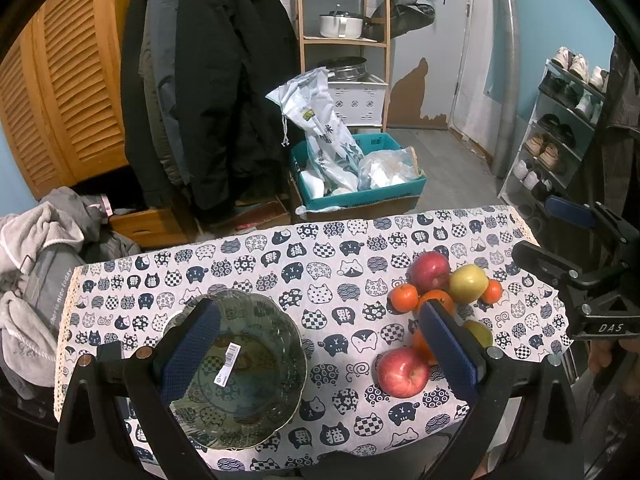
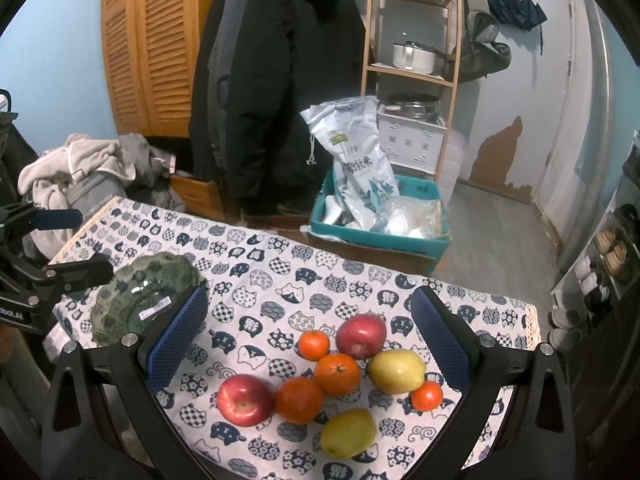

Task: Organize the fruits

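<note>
Covering the whole table in front of you is a cloth [image 2: 280, 264] printed with dark blue cat faces, its far edge trimmed in lace. Behind it the room is crowded: a louvred wooden wardrobe [image 2: 148, 48], black coats [image 2: 276, 80] hanging beside it, a wooden shelf unit [image 2: 412, 68] with a white pot, a teal box [image 2: 384, 232] on the floor holding a rice sack, and a shoe rack [image 1: 560, 128] along the right wall. A heap of grey and white clothes [image 2: 80, 172] sits off the table's left end.

On your left side of the cloth stands a green glass bowl [image 1: 256, 380] with a scalloped rim and a barcode sticker inside; your left gripper [image 1: 320, 360] hangs over it with its jaws spread wide, holding nothing. One blue pad [image 1: 192, 352] covers part of the bowl's near rim in that view.

The fruit lies loose in a cluster on the right side, well apart from the bowl, under your right gripper [image 2: 310, 344], which is also spread wide and holding nothing. You have two red apples [image 2: 245, 399], the near one showing its stem dimple upward. Two yellow-green pears [image 2: 347, 432] lie on their sides, the farther with its long axis running left to right. Four oranges [image 2: 337, 374] sit among them, the smallest at the right edge. From the left wrist camera, the right finger hides most of one orange and the nearer pear.
</note>
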The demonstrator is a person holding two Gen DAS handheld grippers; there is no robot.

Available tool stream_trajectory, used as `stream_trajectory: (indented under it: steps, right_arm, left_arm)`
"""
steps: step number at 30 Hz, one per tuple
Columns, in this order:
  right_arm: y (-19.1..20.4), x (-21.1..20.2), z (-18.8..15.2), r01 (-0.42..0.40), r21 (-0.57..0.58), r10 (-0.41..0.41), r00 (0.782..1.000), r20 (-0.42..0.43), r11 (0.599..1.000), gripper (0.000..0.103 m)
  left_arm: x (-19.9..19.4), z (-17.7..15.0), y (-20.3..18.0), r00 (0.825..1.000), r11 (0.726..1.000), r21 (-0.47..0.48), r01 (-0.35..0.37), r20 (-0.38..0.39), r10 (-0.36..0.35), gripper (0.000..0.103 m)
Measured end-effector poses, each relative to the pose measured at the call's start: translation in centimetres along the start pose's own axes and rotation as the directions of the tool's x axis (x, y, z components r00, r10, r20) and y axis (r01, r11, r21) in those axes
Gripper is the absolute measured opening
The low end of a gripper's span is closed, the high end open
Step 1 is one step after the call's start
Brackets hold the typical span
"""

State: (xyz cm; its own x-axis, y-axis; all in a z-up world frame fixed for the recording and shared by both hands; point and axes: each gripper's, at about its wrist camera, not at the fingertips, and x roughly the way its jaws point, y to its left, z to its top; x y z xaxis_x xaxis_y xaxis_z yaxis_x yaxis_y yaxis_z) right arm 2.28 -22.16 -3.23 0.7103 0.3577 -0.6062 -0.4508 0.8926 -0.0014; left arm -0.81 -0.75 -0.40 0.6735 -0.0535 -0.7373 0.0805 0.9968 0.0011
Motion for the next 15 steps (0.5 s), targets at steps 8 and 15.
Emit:
stream_trajectory:
  steps: [8,15]
  right_arm:
    - [-0.1,0.1,-0.5,0.002,0.008,-0.002,1.0,-0.002,1.0,0.1]
    - [-1.0,-0.3,-1.0,0.01,0.026,-0.01,1.0,-0.011,1.0,0.1]
  left_arm:
    - [0.2,0.0,-0.7,1.0,1.0,0.01,0.007,-0.005,-0.007,0.101]
    - [1.4,0.0,-0.8,1.0,1.0,0.022,0.012,-0.027,-0.011,0.101]
